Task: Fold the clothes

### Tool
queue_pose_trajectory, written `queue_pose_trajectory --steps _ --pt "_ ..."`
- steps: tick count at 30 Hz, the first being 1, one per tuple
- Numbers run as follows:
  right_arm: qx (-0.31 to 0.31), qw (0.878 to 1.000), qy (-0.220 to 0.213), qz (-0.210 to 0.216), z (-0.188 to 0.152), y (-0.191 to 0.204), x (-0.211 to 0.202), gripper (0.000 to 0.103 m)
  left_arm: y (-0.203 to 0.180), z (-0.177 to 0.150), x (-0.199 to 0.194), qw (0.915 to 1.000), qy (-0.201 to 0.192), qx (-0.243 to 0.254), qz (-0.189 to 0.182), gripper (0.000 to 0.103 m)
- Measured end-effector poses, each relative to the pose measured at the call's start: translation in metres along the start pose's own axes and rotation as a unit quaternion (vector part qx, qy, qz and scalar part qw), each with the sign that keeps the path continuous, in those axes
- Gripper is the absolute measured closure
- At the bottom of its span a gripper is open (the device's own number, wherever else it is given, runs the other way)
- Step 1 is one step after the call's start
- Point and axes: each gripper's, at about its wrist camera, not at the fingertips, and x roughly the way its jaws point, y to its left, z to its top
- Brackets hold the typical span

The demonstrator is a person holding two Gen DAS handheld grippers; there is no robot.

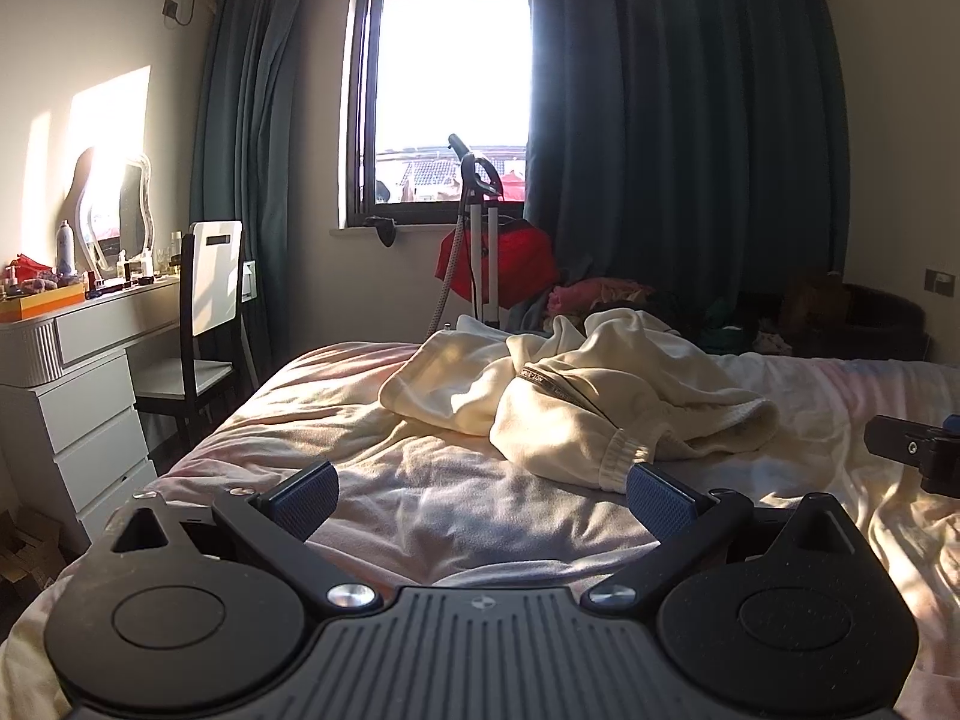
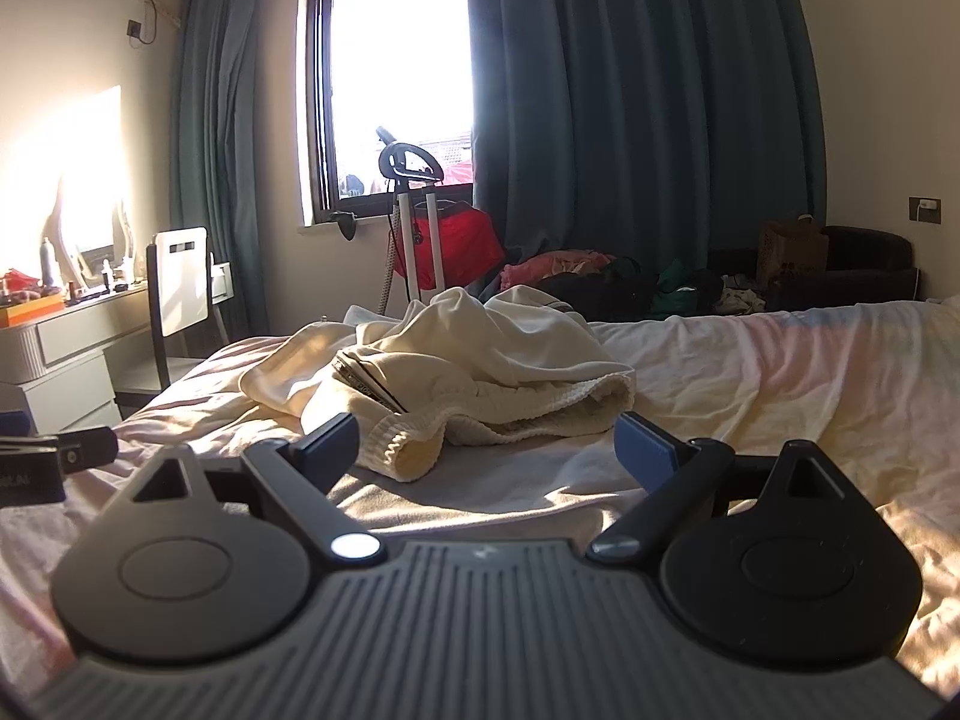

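ITEM: cream garment [image 1: 576, 402], crumpled heap mid-bed [image 1: 420, 516], ribbed cuff nearest | LEFT TONGS [image 1: 480, 495]: spread wide, empty, just short of cuff | RIGHT TONGS [image 2: 486, 450]: spread wide, empty, cuff just ahead | RISK: pinching bedsheet with cloth; grabbing bunched layers, garment lifts tangled.

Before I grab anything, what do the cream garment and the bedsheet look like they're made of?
Garment: seems a thick, soft knit, likely fleece or terry cotton; matte, with a ribbed cuff and a looped, towel-like texture along its near edge. Bedsheet: looks like thin woven cotton, matte, creasing into fine sharp wrinkles. Exact fibres can't be told from here.
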Motion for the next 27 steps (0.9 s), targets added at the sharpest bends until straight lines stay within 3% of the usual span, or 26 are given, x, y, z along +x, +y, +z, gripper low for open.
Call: queue_pose_trajectory --steps 2,9,27 --pt "-0.001 1.0 0.0 -0.001 0.0 0.001 0.0 0.01 -0.011 -0.003 -0.008 0.9997 -0.015 0.02 0.007 0.0" --pt "-0.006 1.0 0.001 -0.003 -0.002 0.003 -0.001 0.01 0.002 0.0 -0.001 0.9999 0.008 -0.006 -0.004 0.0" --pt "-0.009 1.0 0.006 -0.004 -0.002 0.004 -0.001 0.01 -0.001 -0.003 -0.002 1.0 0.008 -0.003 -0.005 0.0"
